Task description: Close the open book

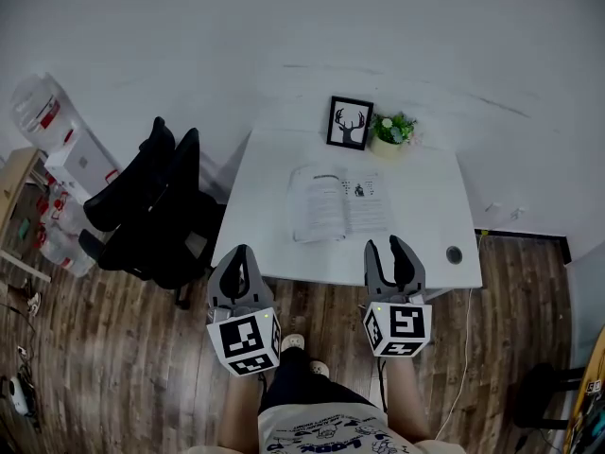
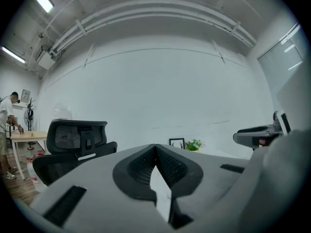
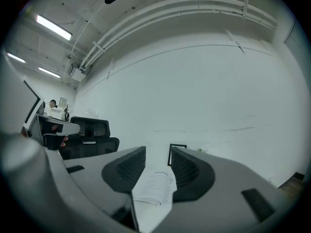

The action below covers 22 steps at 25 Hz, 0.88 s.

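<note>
Open book (image 1: 338, 201) flat on white worktop (image 1: 430, 225), left hand-held gripper (image 1: 240, 253) at its 7 o'clock, jaws together, right hand-held gripper (image 1: 384, 247) at 5 o'clock, jaws apart, both empty

Matt white table (image 1: 425, 216), paper book (image 1: 336, 201), wooden plank floor (image 1: 123, 348)

Head view: high, steeply down on desk (image 1: 425, 216). Gripper views: low, level, facing wall (image 2: 160, 91); all share framed picture (image 1: 350, 122).
</note>
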### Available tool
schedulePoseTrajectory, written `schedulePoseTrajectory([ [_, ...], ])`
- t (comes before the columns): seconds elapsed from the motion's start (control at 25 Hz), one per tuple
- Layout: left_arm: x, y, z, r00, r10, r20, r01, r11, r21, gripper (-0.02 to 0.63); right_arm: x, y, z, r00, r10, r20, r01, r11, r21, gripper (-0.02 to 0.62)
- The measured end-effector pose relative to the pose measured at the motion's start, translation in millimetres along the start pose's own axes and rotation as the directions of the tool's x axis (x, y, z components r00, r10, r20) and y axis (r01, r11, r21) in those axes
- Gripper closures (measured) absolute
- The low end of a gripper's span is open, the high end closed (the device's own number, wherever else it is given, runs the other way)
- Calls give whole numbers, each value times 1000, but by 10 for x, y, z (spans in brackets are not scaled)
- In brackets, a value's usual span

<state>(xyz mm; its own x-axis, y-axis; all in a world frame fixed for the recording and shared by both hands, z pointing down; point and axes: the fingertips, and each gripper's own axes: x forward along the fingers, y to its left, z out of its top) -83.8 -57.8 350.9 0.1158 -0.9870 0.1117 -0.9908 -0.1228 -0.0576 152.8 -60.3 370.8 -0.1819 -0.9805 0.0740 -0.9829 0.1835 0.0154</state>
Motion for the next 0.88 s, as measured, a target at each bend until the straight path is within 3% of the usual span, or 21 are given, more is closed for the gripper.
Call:
schedulePoseTrajectory([
  [0.36,239,68,-113,1000,2,-27,-2,1000,2,583,259,10,-120,1000,8,-27,-9,1000,-2,439],
  [0.88,992,197,-55,999,-33,-21,33,999,-4,582,943,4,-82,1000,-5,-28,5,1000,-10,439],
])
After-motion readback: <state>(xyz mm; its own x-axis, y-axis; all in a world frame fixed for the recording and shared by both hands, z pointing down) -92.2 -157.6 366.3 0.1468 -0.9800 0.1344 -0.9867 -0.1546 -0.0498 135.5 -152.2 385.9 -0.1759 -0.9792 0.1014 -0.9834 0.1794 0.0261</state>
